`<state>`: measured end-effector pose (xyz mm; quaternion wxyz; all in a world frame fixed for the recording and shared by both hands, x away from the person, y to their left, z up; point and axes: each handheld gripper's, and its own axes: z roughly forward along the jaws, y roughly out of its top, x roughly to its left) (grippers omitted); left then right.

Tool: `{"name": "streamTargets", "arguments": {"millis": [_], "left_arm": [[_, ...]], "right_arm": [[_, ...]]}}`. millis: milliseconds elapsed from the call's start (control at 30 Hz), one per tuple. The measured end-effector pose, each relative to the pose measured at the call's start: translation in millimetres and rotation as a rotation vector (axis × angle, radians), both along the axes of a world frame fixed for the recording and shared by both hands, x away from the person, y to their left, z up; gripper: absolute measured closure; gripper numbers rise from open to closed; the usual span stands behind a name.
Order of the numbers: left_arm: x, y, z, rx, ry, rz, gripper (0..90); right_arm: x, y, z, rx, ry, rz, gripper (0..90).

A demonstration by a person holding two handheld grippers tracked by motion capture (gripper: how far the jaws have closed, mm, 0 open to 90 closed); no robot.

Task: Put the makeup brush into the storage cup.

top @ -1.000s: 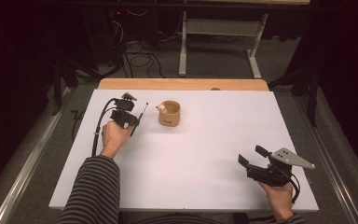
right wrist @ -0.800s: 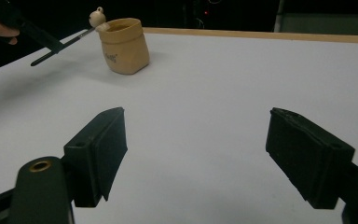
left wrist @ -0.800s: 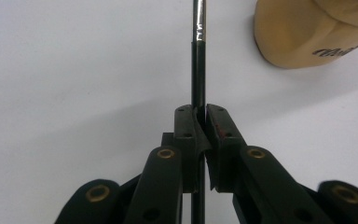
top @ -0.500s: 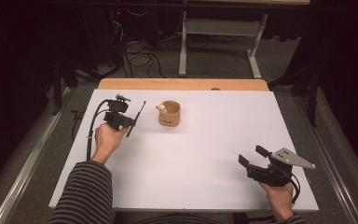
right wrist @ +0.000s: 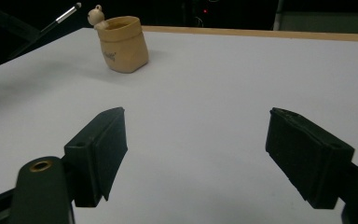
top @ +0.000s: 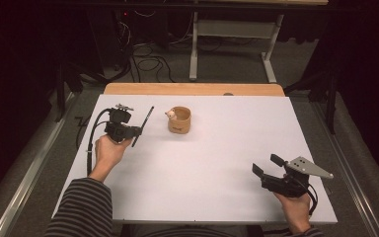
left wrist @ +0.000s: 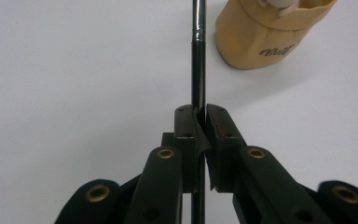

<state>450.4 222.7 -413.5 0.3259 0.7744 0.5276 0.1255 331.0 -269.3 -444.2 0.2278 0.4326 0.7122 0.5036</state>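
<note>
Firmly clamped between the left tongs (left wrist: 200, 122), a thin black rod (left wrist: 197, 56) runs straight up the middle of the left gripper view, its long axis in line with the jaws. In the high view, at the upper left of the frame, the rod (top: 143, 126) slants up and to the right above the white table (top: 217, 168), its far end toward the tan cup (top: 179, 120) just beside it. At lower right, the right tongs (top: 268, 166) stand wide apart, holding nothing.
</note>
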Motion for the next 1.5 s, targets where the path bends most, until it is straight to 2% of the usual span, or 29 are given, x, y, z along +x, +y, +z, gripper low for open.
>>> {"name": "streamTargets", "arguments": {"millis": [233,833,1100,1367,1500], "left_arm": [[-13.1,-0.3,5.3,-0.043,-0.050,-0.038,83.9],[-40.3,-17.7,10.3,-0.123,-0.135,-0.138,83.9],[-58.5,-27.7,14.1,-0.145,-0.167,-0.212,83.9],[-75.0,-33.9,15.7,-0.171,-0.188,-0.265,83.9],[-80.4,-36.2,16.1,-0.176,-0.191,-0.283,83.9]], "right_arm": [[0.0,0.1,0.0,0.000,-0.001,0.000,21.9],[-0.1,0.6,0.4,-0.008,0.013,0.003,23.2],[0.8,1.7,0.1,-0.019,0.039,0.025,23.8],[0.3,3.6,0.4,-0.032,0.042,0.055,23.0],[0.2,2.8,1.9,-0.036,0.048,0.046,22.9]]}}
